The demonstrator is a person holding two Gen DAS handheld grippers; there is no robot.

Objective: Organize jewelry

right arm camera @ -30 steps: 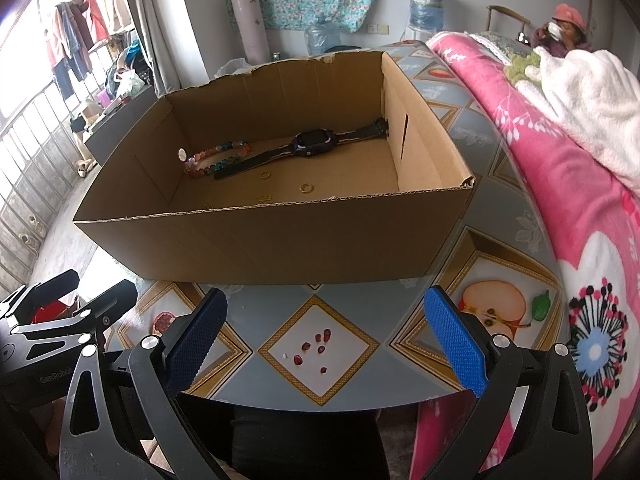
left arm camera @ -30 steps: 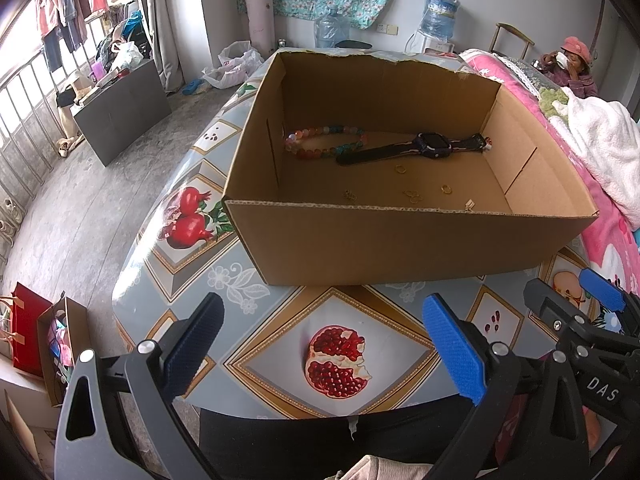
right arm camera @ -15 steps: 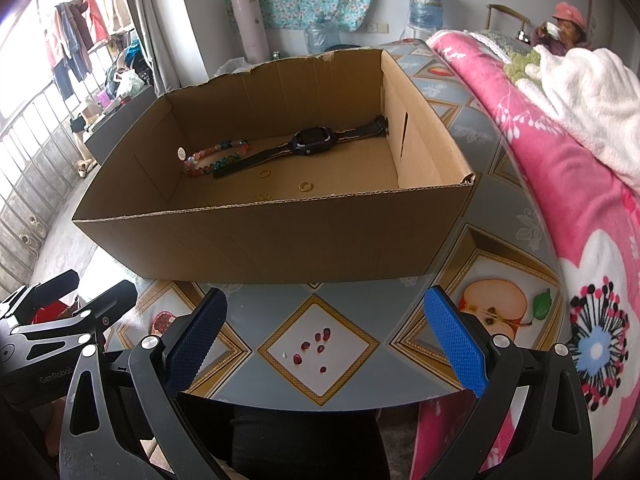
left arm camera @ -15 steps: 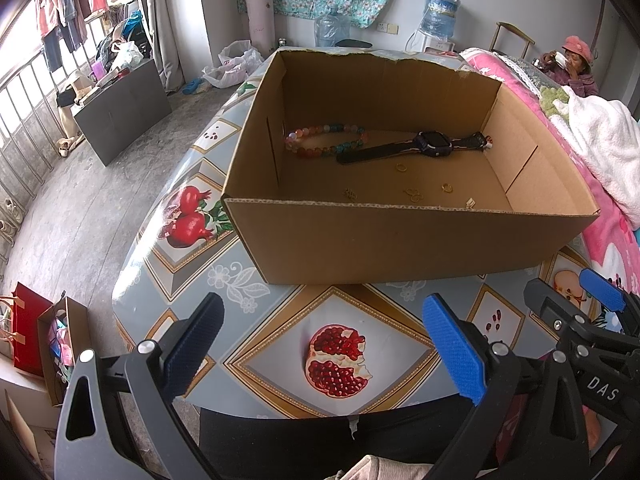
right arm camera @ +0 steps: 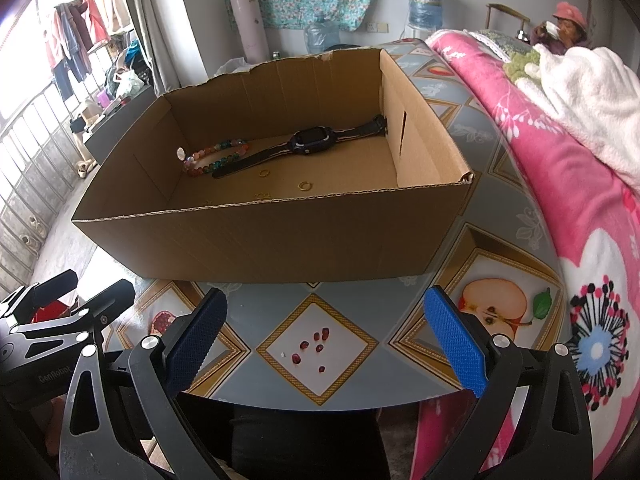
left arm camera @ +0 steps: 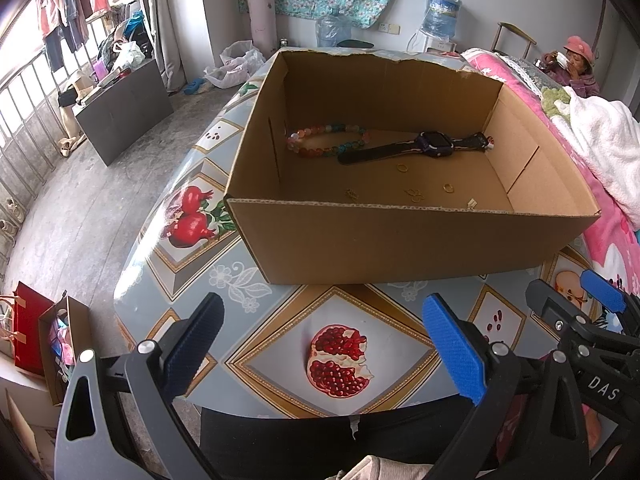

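Note:
A brown cardboard box [left arm camera: 400, 244] [right arm camera: 280, 236] stands open on the table. Inside lie a coloured bead bracelet [left arm camera: 326, 141] [right arm camera: 214, 158], a dark wristwatch [left arm camera: 434, 145] [right arm camera: 310, 145] and several small gold rings [left arm camera: 448, 188] [right arm camera: 305, 186]. My left gripper [left arm camera: 324, 344] hangs open at the table's near edge, short of the box, with nothing between its blue pads. My right gripper [right arm camera: 326, 338] is open too, beside it and also in front of the box. The right gripper's fingers [left arm camera: 600, 290] show at the right of the left wrist view.
The table wears a grey fruit-print cloth [left arm camera: 340, 356] [right arm camera: 320, 344]. A pink blanket [right arm camera: 580, 200] and white blanket [right arm camera: 592, 92] lie to the right. A person in a pink hat [left arm camera: 576, 62] sits at the back right. Water bottles [left arm camera: 442, 10] stand by the far wall.

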